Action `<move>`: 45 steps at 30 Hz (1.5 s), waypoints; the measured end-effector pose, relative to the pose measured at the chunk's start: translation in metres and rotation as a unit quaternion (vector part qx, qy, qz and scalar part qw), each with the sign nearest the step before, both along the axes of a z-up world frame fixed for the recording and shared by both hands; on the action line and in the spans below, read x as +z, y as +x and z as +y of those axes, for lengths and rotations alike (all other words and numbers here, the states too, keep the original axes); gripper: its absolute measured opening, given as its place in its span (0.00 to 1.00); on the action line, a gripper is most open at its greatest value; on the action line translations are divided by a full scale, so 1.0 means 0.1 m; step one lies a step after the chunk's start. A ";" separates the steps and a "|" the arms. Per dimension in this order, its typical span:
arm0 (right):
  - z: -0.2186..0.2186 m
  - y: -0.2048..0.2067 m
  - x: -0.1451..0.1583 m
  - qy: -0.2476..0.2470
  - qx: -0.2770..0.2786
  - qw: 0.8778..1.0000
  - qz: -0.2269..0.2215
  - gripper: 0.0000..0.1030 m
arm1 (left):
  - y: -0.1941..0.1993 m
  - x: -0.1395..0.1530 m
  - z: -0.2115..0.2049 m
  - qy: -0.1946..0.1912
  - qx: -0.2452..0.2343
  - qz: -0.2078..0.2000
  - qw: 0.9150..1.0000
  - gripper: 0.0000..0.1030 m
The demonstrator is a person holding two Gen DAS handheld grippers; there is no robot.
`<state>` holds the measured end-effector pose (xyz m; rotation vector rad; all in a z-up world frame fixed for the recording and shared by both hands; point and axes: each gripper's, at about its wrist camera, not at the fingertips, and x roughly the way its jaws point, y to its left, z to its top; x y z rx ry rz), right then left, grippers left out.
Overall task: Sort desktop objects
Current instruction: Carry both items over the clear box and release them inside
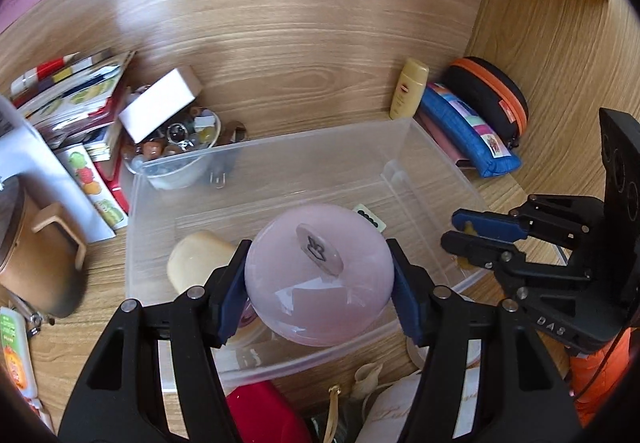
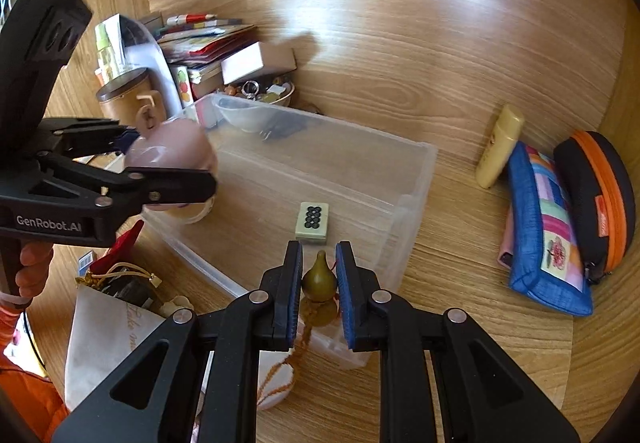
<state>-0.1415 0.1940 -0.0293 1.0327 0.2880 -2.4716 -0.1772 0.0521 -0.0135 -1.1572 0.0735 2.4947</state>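
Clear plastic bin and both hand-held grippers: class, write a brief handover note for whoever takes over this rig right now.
Left hand-held gripper: shut on the pink round object, above the clear plastic bin.
Right hand-held gripper: shut on the small gourd charm, at the bin's near edge.
Done: mahjong tile lies in the bin.
Left: release both held items into the bin; other desk clutter remains unsorted.

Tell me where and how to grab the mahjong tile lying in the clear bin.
Grip the mahjong tile across its two long side edges, coming straight down from above. It lies flat, face up, on the floor of the clear bin, so only the narrow sides offer parallel faces. It sits apart from the bin walls, leaving room for both fingers.
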 end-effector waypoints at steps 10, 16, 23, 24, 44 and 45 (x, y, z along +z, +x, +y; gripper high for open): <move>-0.05 -0.05 -0.04 -0.005 0.024 1.000 -0.006 0.15 | -0.08 -0.08 0.15 -0.032 -0.013 -0.013 0.999 0.61; -0.07 -0.06 -0.05 0.002 0.028 1.000 -0.007 0.15 | -0.12 -0.15 0.18 -0.031 -0.019 -0.026 0.999 0.61; -0.10 -0.07 -0.06 0.016 0.025 1.000 -0.006 0.15 | -0.14 -0.21 0.19 -0.031 -0.029 -0.039 0.998 0.61; -0.10 -0.07 -0.05 0.017 0.025 1.000 -0.006 0.15 | -0.14 -0.21 0.20 -0.031 -0.028 -0.038 0.998 0.61; -0.10 0.03 0.06 0.034 0.012 0.999 0.016 0.47 | 0.03 0.00 0.08 -0.031 -0.009 0.009 0.999 0.71; -0.10 0.05 0.07 0.033 0.012 0.999 0.019 0.48 | 0.05 0.01 0.07 -0.031 -0.008 0.011 0.999 0.72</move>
